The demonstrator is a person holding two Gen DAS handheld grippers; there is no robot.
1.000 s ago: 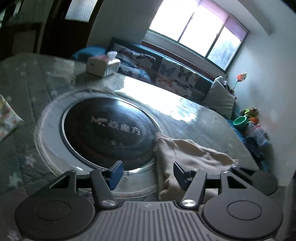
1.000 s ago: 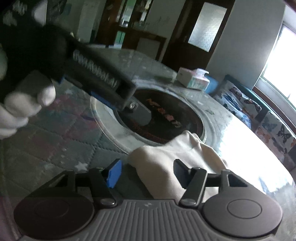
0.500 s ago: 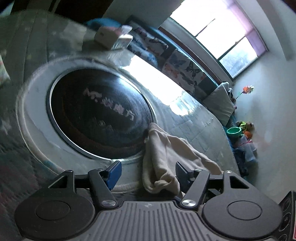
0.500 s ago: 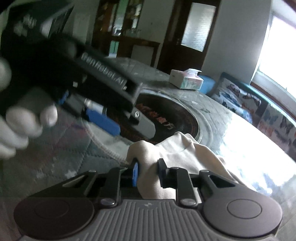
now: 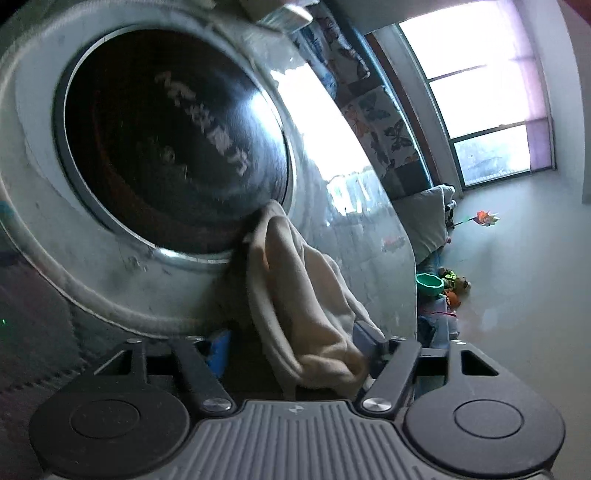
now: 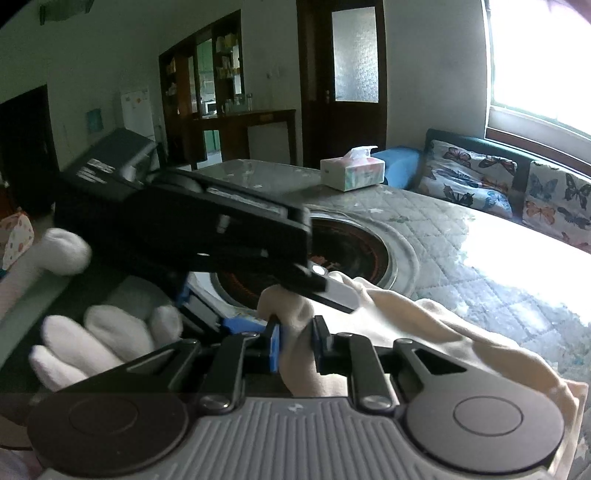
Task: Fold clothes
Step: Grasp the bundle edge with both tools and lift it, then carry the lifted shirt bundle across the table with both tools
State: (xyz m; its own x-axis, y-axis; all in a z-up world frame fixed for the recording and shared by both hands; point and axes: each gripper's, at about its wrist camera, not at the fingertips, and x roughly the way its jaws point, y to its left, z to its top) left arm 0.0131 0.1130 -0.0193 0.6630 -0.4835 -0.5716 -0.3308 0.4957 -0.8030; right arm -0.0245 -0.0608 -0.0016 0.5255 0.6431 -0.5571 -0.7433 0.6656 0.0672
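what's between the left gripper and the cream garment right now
Nothing visible. The cream garment already hangs between the closing jaws of the left gripper, and the right gripper is pinching its edge.

Home living room: sofa point(image 6: 498, 177), tissue box point(image 6: 351, 171)

Right gripper point(image 6: 295, 347) jaws closing, pinched; left gripper point(image 5: 291, 350) jaws closing, half-wide.

The left tool point(image 5: 291, 345) hides the bottom of the cream garment point(image 5: 295, 295), so you cannot tell if its pads press the cloth. The white letters on the round black plate point(image 5: 173, 140) are blurry. The tissue box point(image 5: 284, 14) is cut off at the top edge.
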